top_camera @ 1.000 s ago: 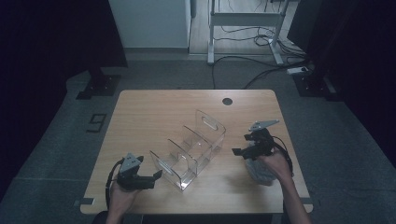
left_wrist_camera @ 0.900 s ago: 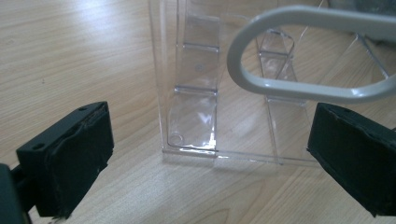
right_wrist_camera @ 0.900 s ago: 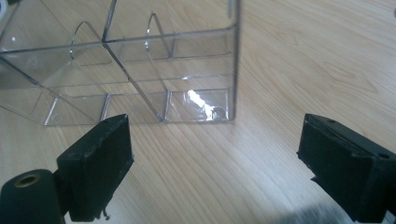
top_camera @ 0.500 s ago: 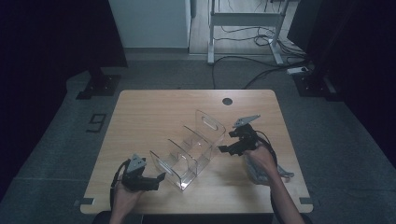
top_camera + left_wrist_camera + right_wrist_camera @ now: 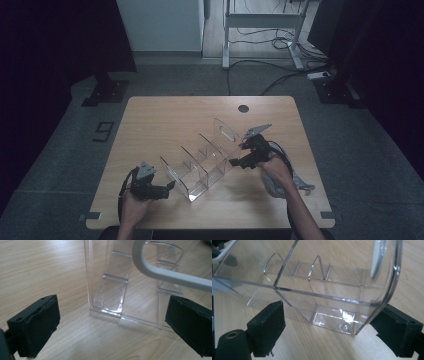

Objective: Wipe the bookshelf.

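Flanking clear organizer (image 5: 202,161), right gripper (image 5: 239,159), jaws wide

A light wooden worktop (image 5: 165,125) with rounded corners fills the lower middle of the high view, standing on a dark grey floor (image 5: 65,165). Near its far edge, right of centre, sits a small round dark hole (image 5: 243,108). A clear plastic organizer (image 5: 205,160) with several upright dividers lies directly on the wood, running diagonally from the lower centre toward the upper right of the frame. At the worktop's lower right a grey cloth (image 5: 295,182) lies partly under a hand. In the gripper views the organizer's clear base rests flat on the grain.
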